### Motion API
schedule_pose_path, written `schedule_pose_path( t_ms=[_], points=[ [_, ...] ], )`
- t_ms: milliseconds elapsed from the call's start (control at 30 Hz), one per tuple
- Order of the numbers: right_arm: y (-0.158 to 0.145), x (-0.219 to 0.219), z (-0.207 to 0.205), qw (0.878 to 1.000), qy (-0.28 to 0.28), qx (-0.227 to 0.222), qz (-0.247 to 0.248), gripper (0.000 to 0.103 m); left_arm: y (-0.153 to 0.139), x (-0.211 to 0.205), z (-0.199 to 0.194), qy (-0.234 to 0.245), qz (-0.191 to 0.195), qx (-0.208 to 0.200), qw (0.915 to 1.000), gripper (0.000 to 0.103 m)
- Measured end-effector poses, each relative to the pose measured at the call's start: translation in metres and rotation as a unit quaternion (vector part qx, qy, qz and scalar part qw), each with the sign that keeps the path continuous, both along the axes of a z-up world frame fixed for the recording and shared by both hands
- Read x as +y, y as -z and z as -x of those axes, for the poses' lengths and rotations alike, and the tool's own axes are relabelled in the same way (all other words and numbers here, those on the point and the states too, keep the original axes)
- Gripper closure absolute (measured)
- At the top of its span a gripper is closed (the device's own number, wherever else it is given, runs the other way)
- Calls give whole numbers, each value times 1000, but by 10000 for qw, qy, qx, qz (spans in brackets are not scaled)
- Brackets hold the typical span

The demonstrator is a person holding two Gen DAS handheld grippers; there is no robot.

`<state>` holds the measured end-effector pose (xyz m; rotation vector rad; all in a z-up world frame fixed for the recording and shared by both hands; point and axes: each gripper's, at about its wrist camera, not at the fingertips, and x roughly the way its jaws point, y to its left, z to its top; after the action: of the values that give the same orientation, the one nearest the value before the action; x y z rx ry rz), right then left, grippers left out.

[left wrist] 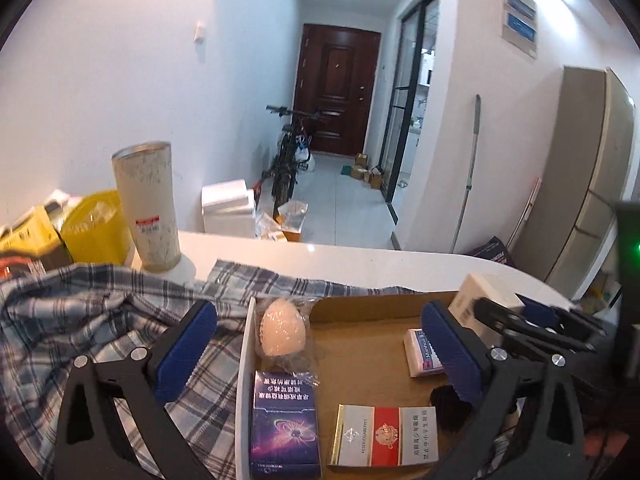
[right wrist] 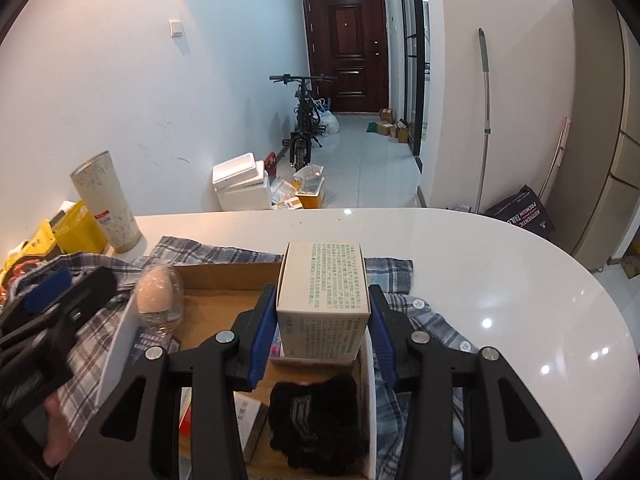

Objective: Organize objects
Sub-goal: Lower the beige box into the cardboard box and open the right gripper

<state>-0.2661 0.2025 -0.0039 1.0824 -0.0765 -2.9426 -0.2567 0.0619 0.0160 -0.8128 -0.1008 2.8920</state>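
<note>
The counter [right wrist: 480, 264] is white and glossy, mirroring the ceiling lights. On it lies a soft woven plaid cloth [left wrist: 80, 320], rumpled and matt. On the cloth sits a tray [left wrist: 360, 312] of plain brown cardboard with white side walls. Inside the tray, two cigarette packs [left wrist: 286, 424] have a glossy printed sheen, an egg-shaped thing [left wrist: 282, 330] is wrapped in crinkled clear film, and a fuzzy black cloth item [right wrist: 316, 416] lies matt. A white box [right wrist: 322, 284] is matt printed card. The fingers [left wrist: 452, 352] carry ribbed blue pads on matt black plastic with shiny metal pins.
</note>
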Motion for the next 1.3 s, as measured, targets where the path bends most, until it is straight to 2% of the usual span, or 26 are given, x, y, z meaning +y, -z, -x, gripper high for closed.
schedule_pose_path(
  t_ms=[100,200,333,433,567,700,867,933,1000,1067,1167,1200,1300],
  points=[
    [3,-3,7,9999,37,-36,-137,60,1,4,-2,-40,114,54,9999,0],
    [9,0,21,9995,83,-110,-285,60,4,2,3,-119,31,-127,9998,0],
    [13,3,25,9997,71,-204,-151,60,11,-11,10,-215,-391,-434,9981,0],
    [13,1,22,9996,54,-168,-235,60,16,-20,15,-245,-724,-636,9950,0],
    [14,2,21,9996,37,-226,-139,60,22,-24,19,-110,-1066,-877,9904,0],
    [16,4,22,9996,30,-243,-138,59,18,-16,13,-81,-753,-638,9951,0],
    [17,8,23,9995,53,-263,-145,53,11,-3,6,47,-382,-378,9985,0],
    [11,10,19,9996,54,-227,-137,46,7,-1,5,125,-355,-389,9985,0],
    [7,11,16,9997,60,-186,-129,46,-1,-4,3,223,-526,-382,9976,0],
    [-4,13,9,9999,52,-99,-102,46,-15,-7,-5,197,-546,-156,9982,0],
    [-26,15,-8,9999,17,109,-79,42,-40,-4,-19,108,-213,263,9994,0],
    [-40,16,-21,9996,-24,260,-84,41,-47,-2,-21,186,-182,274,9993,0],
    [-56,16,-37,9989,-61,446,-89,41,-66,1,-37,373,-207,307,9986,0]
  ],
)
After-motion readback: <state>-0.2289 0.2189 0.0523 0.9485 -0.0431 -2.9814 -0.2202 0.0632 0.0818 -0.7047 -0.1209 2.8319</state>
